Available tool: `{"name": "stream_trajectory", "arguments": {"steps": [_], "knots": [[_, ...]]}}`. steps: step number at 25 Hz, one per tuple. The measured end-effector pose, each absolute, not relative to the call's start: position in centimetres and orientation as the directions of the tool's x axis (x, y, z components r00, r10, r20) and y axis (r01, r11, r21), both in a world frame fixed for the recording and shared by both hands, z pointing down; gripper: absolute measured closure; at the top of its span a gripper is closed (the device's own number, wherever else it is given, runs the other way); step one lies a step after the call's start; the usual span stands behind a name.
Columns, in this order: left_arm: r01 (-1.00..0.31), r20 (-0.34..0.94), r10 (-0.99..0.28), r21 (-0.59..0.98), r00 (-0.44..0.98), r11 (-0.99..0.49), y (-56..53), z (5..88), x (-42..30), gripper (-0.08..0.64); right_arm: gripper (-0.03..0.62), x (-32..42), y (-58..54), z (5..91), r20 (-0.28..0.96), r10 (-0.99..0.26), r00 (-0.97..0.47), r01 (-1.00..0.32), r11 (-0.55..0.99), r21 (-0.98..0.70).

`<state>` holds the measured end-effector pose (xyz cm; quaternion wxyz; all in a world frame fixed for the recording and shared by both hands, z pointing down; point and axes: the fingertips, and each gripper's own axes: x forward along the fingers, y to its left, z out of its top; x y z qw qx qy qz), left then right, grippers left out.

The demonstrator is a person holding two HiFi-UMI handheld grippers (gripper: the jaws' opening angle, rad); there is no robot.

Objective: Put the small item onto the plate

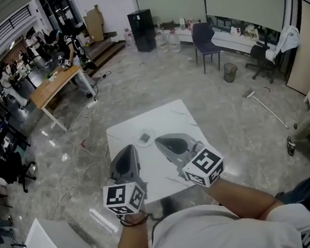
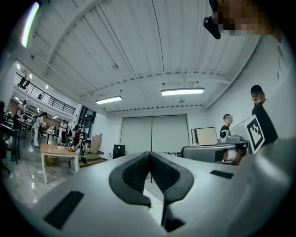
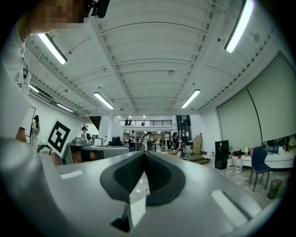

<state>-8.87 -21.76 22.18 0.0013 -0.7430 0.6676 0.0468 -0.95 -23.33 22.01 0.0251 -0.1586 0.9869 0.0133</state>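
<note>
Nearest the camera, the person's forearms reach out over the near edge of a white table (image 1: 168, 116), one gripper in each hand. The left gripper (image 1: 130, 148) carries its marker cube (image 1: 124, 198) at the rear. The right gripper (image 1: 158, 142) carries its own cube (image 1: 203, 167) and angles in towards the left.

In the left gripper view, the left gripper (image 2: 149, 153) has its dark ribbed jaws pressed together at the tips, with nothing between them. The right gripper view shows the same of the right gripper (image 3: 144, 153): jaws together and empty. Both views look out level across the room, with only a sliver of white table showing through the gap below the pads.

Just beyond the two sets of jaws, the head view shows a small clear plate (image 1: 152, 141) on the table. The small item (image 1: 144, 136), a dark squarish piece, sits on the plate near its middle. It lies between the two tips and a little ahead of them, nearer the right gripper's tip, and touches neither gripper.

Past the table, the glossy grey floor (image 1: 225, 113) spreads out. At the left stands a wooden table (image 1: 57, 84) with people around it. Farther back are a black cabinet (image 1: 142, 30), a blue chair (image 1: 206, 41) and a bin (image 1: 230, 72).
</note>
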Motion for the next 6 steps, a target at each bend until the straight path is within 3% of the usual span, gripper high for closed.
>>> {"name": "stream_trajectory", "arguments": {"steps": [6], "knots": [[-0.994,-0.044,-0.995,0.062,0.089,-0.092,-22.7,21.4,-7.3,0.554,0.591,0.9,-24.4,21.3,-0.036,-0.312,-0.949,-0.313,0.950,-0.002]]}}
